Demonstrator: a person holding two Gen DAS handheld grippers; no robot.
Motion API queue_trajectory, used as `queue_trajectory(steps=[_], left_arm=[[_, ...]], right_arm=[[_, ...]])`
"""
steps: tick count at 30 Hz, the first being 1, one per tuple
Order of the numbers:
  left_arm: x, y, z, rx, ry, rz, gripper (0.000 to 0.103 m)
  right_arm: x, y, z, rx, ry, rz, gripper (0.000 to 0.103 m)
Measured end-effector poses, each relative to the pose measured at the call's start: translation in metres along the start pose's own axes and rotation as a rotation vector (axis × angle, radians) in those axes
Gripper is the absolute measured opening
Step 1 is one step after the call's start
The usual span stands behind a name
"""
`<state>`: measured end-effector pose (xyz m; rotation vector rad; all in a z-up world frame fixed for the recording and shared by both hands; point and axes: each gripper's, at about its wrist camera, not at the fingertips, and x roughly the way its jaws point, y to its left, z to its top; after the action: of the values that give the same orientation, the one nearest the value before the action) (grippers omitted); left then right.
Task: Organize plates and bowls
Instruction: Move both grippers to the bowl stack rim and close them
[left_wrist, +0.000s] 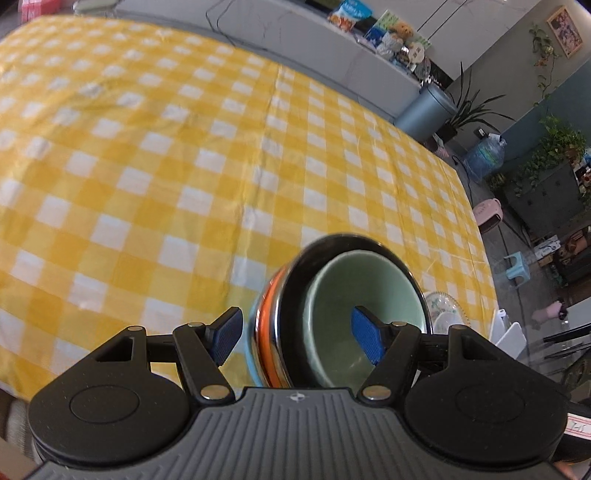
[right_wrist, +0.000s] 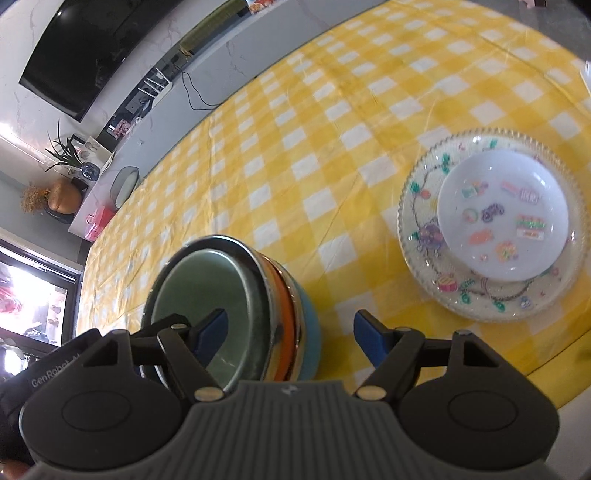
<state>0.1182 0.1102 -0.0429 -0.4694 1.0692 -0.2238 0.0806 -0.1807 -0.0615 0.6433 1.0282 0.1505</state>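
A nested stack of bowls (left_wrist: 332, 295) sits near the table's front edge: a pale green bowl (left_wrist: 354, 291) inside a dark-rimmed bowl with orange and blue bands. My left gripper (left_wrist: 295, 338) is open, its jaws straddling the stack's near wall, one finger (left_wrist: 365, 338) inside the green bowl. My right gripper (right_wrist: 291, 338) is open and straddles the same stack (right_wrist: 236, 306) from the other side, one finger (right_wrist: 212, 334) inside the green bowl. A small white plate (right_wrist: 502, 214) with stickers rests on a larger clear patterned plate (right_wrist: 424, 206) to the right.
The table wears a yellow and white checked cloth (left_wrist: 184, 166). The plates' edge shows in the left wrist view (left_wrist: 443, 310). Cabinets, plants and a blue bin (left_wrist: 424, 107) stand beyond the table. A television (right_wrist: 85, 48) hangs on the far wall.
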Motion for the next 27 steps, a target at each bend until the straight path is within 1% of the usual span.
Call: queue_trajectory(steps=[3,10,12,14,18,20,21,27], left_arm=[[0.005,0.001,-0.001,-0.007,0.015,0.001,0.077],[0.015,0.007,-0.002,-0.042,0.049,-0.007,0.074],[0.017,0.008,-0.002,-0.047,0.055,-0.002,0.071],[0.019,0.009,-0.002,-0.051,0.062,-0.003,0.071],[0.024,0.01,-0.004,-0.058,0.084,0.004,0.065],[0.025,0.011,-0.004,-0.066,0.086,-0.009,0.064],[0.026,0.012,-0.004,-0.068,0.086,-0.013,0.063],[0.026,0.012,-0.004,-0.072,0.084,-0.019,0.062]], right_arm=[[0.006,-0.004,0.0,0.021,0.016,0.026,0.071],[0.018,-0.011,-0.002,0.059,0.052,0.073,0.067],[0.02,-0.012,-0.003,0.071,0.062,0.084,0.066],[0.022,-0.013,-0.004,0.078,0.068,0.088,0.063],[0.028,-0.014,-0.005,0.086,0.081,0.094,0.058],[0.028,-0.014,-0.006,0.094,0.087,0.104,0.056],[0.028,-0.014,-0.006,0.097,0.088,0.108,0.054],[0.028,-0.012,-0.008,0.095,0.079,0.105,0.053]])
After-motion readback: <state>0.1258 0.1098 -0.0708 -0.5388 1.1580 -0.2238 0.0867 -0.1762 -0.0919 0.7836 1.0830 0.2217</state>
